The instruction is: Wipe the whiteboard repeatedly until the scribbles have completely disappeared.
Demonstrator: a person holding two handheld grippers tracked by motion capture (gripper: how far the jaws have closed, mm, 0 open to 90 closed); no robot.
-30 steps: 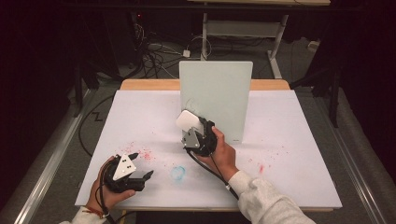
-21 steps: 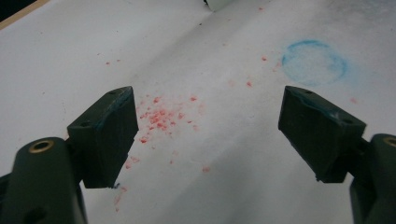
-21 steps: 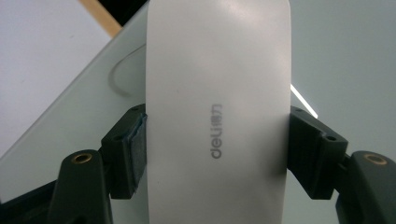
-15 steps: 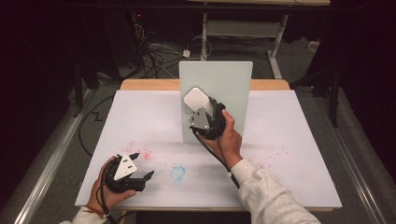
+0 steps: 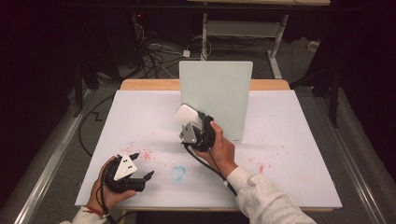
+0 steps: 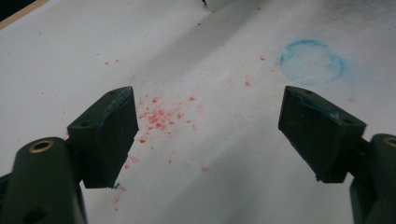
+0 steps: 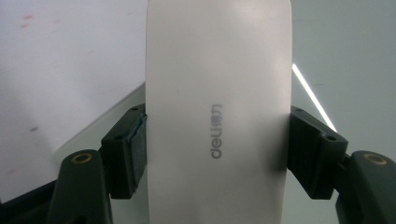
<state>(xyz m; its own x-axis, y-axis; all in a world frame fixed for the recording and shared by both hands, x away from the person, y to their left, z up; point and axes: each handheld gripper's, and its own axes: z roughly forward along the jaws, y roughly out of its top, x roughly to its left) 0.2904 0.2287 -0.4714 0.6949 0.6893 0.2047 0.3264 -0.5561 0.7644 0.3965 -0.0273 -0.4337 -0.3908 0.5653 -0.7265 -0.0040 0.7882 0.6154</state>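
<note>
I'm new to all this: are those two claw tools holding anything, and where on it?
The right gripper clamps a white eraser by its two long sides, near the lower end. The left gripper is open, holding nothing.

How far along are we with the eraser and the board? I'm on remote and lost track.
Done: the right tool is shut on the white eraser and has it raised in front of the upright board. In hand: eraser right by the board's lower left; contact can't be told. Left: any wiping. The blue ring and red specks sit on the table sheet; the left tool rests open above the specks.
</note>
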